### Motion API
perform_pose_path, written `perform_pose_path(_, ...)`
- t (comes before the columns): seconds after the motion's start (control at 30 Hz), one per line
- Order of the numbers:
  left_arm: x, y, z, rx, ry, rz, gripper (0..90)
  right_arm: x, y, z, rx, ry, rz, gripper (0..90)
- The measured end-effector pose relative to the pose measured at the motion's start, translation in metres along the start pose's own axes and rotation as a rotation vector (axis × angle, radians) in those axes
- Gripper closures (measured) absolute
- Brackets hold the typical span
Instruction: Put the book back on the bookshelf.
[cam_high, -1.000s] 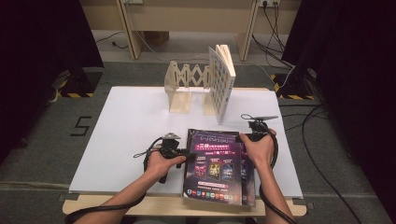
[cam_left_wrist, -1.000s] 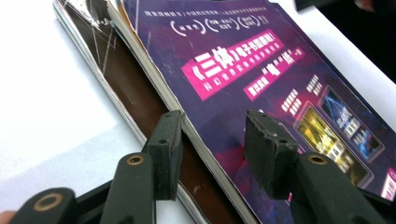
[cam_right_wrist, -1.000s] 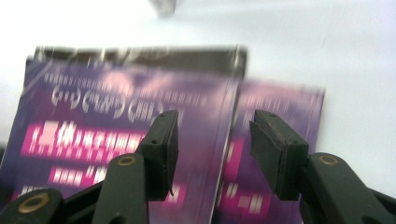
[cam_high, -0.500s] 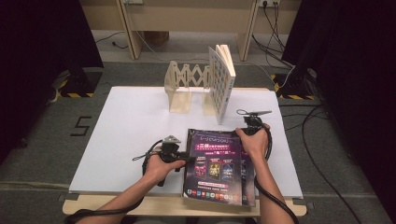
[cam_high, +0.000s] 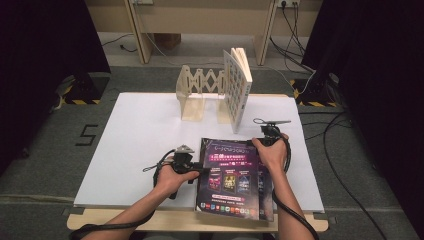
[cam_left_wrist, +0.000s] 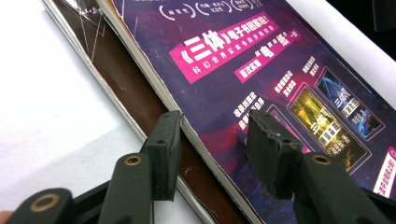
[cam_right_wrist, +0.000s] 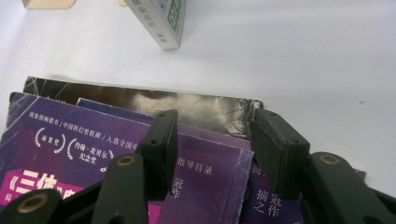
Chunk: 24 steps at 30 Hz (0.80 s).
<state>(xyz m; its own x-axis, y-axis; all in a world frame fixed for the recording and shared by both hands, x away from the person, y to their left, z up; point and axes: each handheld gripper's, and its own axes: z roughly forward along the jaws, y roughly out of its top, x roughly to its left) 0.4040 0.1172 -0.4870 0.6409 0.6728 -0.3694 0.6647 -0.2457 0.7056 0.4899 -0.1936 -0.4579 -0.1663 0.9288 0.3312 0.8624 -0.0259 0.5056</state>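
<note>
A stack of purple-covered books lies flat at the table's near edge. My left gripper is at the stack's left side, open. Its jaws straddle the top book's left edge: one pad is beside the brown cover below, the other over the purple cover. My right gripper sits at the stack's far right corner. Its jaws have just been closing a little and stand open, with the top book's corner between them.
A wooden fold-out rack stands at the back of the white table, with one white book upright at its right end. That book's lower end is just beyond the stack. Cables trail from both grippers.
My right hand has shifted a little left and down onto the stack's far right corner. The left hand and the books have stayed put.
</note>
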Motion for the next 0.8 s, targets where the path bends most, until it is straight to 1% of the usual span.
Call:
perform_pose_path(0.03,0.0,0.0,0.0,0.005,0.003,0.003,54.5,0.0,-0.001,-0.001,-0.002,0.0,0.015,53.0)
perform_pose_path(0.07,-0.001,0.0,0.0,0.01,0.004,0.007,54.6,-0.001,-0.001,-0.001,0.001,0.002,0.009,53.2)
perform_pose_path(0.2,-0.002,0.001,0.0,0.015,0.013,0.012,55.0,-0.003,-0.002,-0.005,0.018,0.001,0.03,54.2)
perform_pose_path(0.23,-0.003,0.001,0.0,0.012,0.014,0.01,55.0,-0.004,-0.002,-0.006,0.022,0.007,0.037,54.3)
perform_pose_path(0.27,-0.003,0.001,0.001,0.009,0.016,0.008,55.2,-0.006,-0.003,-0.007,0.022,0.016,0.049,54.5)
perform_pose_path(0.3,-0.004,0.0,0.001,0.008,0.017,0.007,55.4,-0.006,-0.003,-0.007,0.027,0.022,0.074,55.0)
perform_pose_path(0.33,-0.004,0.0,0.001,0.006,0.018,0.007,55.6,-0.007,-0.004,-0.008,0.028,0.025,0.09,55.1)
perform_pose_path(0.43,-0.004,0.0,0.001,0.01,0.016,0.003,56.4,-0.011,-0.004,-0.01,0.039,0.037,0.087,55.1)
perform_pose_path(0.5,-0.004,0.0,0.001,0.012,0.016,-0.004,56.7,-0.011,-0.004,-0.01,0.043,0.036,0.086,55.1)
perform_pose_path(0.57,-0.004,0.0,0.001,0.013,0.016,0.002,56.8,-0.012,-0.005,-0.011,0.051,0.035,0.091,55.3)
perform_pose_path(0.6,-0.004,0.0,0.001,0.009,0.022,0.004,56.9,-0.012,-0.005,-0.01,0.051,0.036,0.093,55.6)
perform_pose_path(0.7,-0.004,-0.001,0.001,0.012,0.018,0.009,57.1,-0.012,-0.005,-0.009,0.048,0.034,0.091,55.8)
perform_pose_path(0.73,-0.004,-0.001,0.001,0.011,0.018,0.009,57.1,-0.011,-0.005,-0.009,0.052,0.027,0.081,56.1)
perform_pose_path(0.8,-0.004,-0.001,0.001,0.01,0.024,0.012,57.1,-0.012,-0.005,-0.01,0.049,0.034,0.083,56.9)
